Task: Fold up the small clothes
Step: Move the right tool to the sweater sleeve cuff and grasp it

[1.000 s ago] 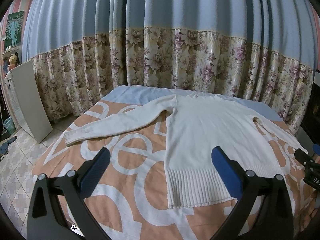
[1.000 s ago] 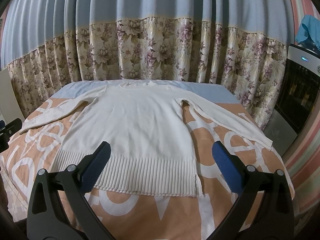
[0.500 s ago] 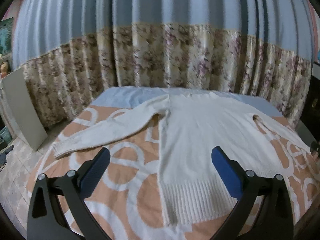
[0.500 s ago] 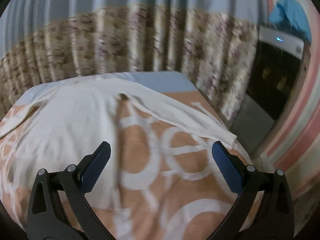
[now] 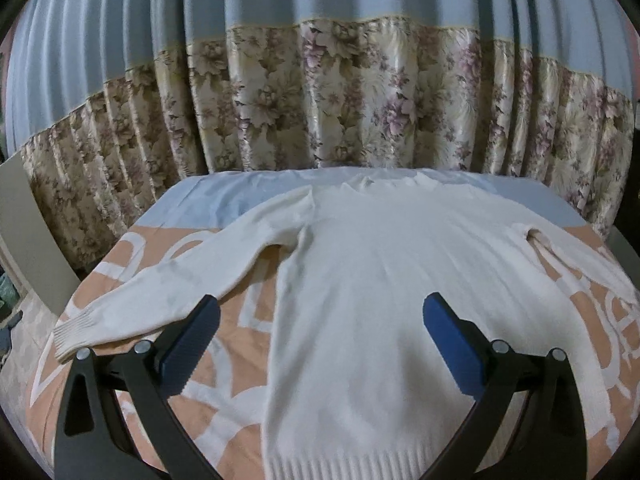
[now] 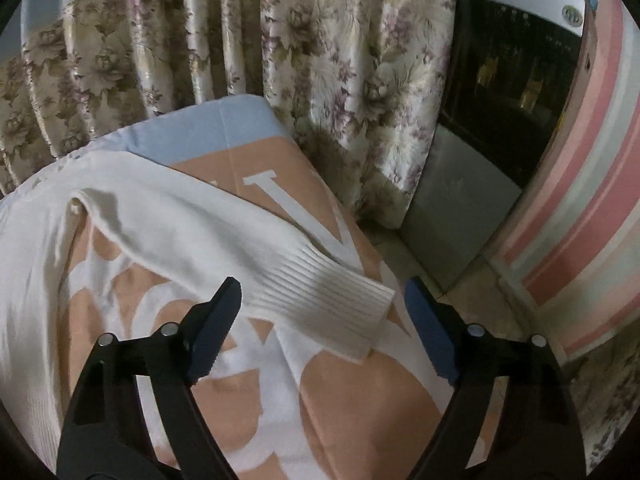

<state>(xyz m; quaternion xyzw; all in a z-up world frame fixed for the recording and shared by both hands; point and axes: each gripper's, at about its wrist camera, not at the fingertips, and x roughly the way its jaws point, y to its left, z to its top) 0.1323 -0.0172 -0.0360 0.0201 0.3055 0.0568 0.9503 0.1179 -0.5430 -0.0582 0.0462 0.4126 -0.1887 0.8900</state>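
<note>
Sweater [image 5: 372, 288] between wide, empty tongs [image 5: 320, 340].

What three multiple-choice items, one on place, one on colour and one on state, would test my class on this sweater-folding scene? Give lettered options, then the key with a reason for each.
1. Place: where does the ribbed cuff lie in the right wrist view?
A. Between the open fingers of the right tongs
B. On the floor
C. Tucked under the sweater body

2. Colour: what colour is the sweater?
A. Navy
B. Cream white
C. Red

3. State: how does the sweater lie on the bedspread?
A. Folded in half
B. Rolled into a bundle
C. Spread flat, sleeves out to the sides

Key: 1 A, the cuff lies in the gap between the blue pads, ungripped. 2 B, the knit is cream white against the orange-and-white bedspread. 3 C, the left wrist view shows body and sleeves laid out, with the left tongs open above them.
</note>
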